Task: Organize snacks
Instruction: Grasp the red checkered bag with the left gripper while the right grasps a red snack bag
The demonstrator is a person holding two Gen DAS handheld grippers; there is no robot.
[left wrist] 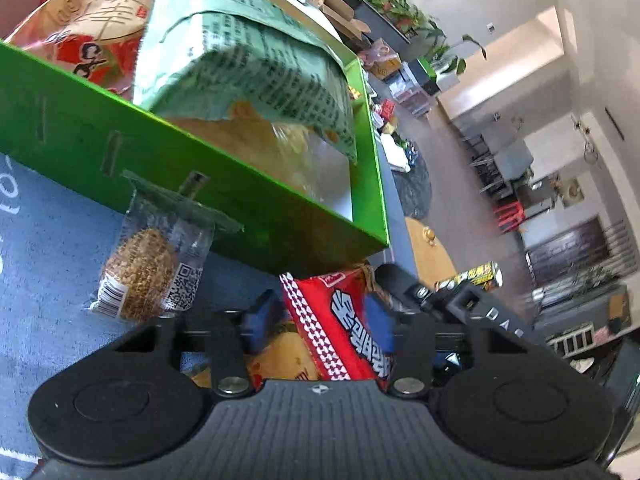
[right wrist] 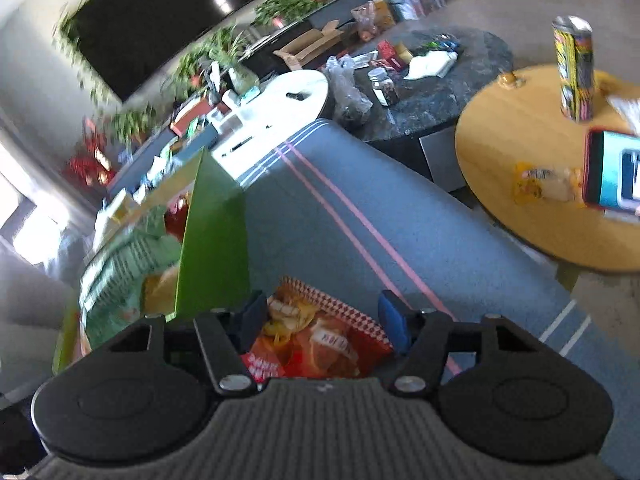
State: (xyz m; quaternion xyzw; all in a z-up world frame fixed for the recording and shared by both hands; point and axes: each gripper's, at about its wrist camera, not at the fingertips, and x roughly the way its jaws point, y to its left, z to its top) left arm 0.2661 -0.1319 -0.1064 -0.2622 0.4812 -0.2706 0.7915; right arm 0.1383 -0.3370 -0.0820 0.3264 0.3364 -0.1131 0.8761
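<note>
Both the left gripper [left wrist: 318, 316] and the right gripper [right wrist: 322, 318] have their jaws around the red bag [left wrist: 340, 320], gripping it on the blue worktop [left wrist: 52, 240] just beside the green box [left wrist: 160, 168] holding other snack bags.

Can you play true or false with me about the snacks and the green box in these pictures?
1. The green box already has snack bags inside. True.
2. The red snack bag sits between the left gripper's fingers. True.
3. The clear-wrapped round snack is inside the box. False: it lies on the blue mat, outside it.
4. The yellow can stands on the blue mat. False: it stands on the round yellow table.
5. The right gripper has nothing between its fingers. False: the red bag is there.
</note>
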